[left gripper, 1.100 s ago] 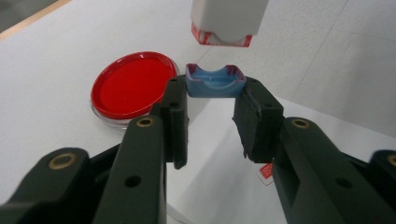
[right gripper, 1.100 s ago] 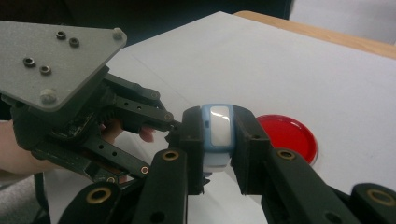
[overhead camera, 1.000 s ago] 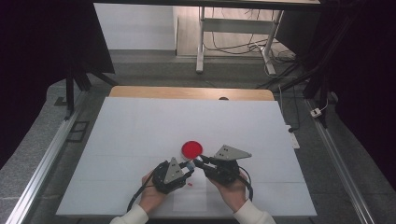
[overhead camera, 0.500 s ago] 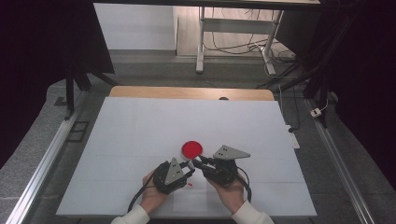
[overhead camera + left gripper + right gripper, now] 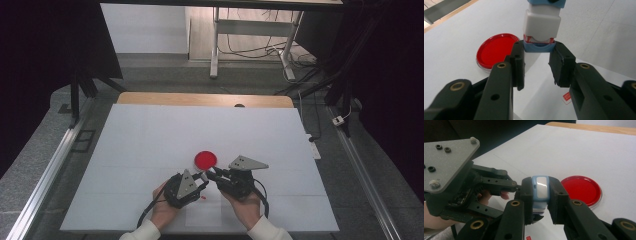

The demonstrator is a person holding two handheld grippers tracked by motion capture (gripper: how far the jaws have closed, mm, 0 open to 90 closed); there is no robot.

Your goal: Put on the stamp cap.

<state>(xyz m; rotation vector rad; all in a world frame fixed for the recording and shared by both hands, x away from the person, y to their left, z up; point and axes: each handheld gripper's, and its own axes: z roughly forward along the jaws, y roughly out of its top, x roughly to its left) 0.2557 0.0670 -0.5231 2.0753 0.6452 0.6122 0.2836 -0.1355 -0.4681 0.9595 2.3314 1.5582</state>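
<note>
A small white and blue case (image 5: 541, 23) hangs between my two grippers, just above the white table (image 5: 150, 135). My left gripper (image 5: 537, 48) is shut on its lower blue end. From the other side, my right gripper (image 5: 540, 185) is shut on the same case (image 5: 540, 191), jaws pressed to its blue sides. In the high view both grippers meet tip to tip near the front edge, left gripper (image 5: 200, 177) and right gripper (image 5: 210, 173). A round red dish (image 5: 205, 159) lies flat just beyond them, also seen as the red dish (image 5: 495, 51) and the red dish (image 5: 581, 188).
A small red-and-white label (image 5: 204, 198) lies on the table under the grippers. The table's wooden far edge (image 5: 205, 99) borders a floor with cables and a metal frame. Metal rails run along both sides of the table.
</note>
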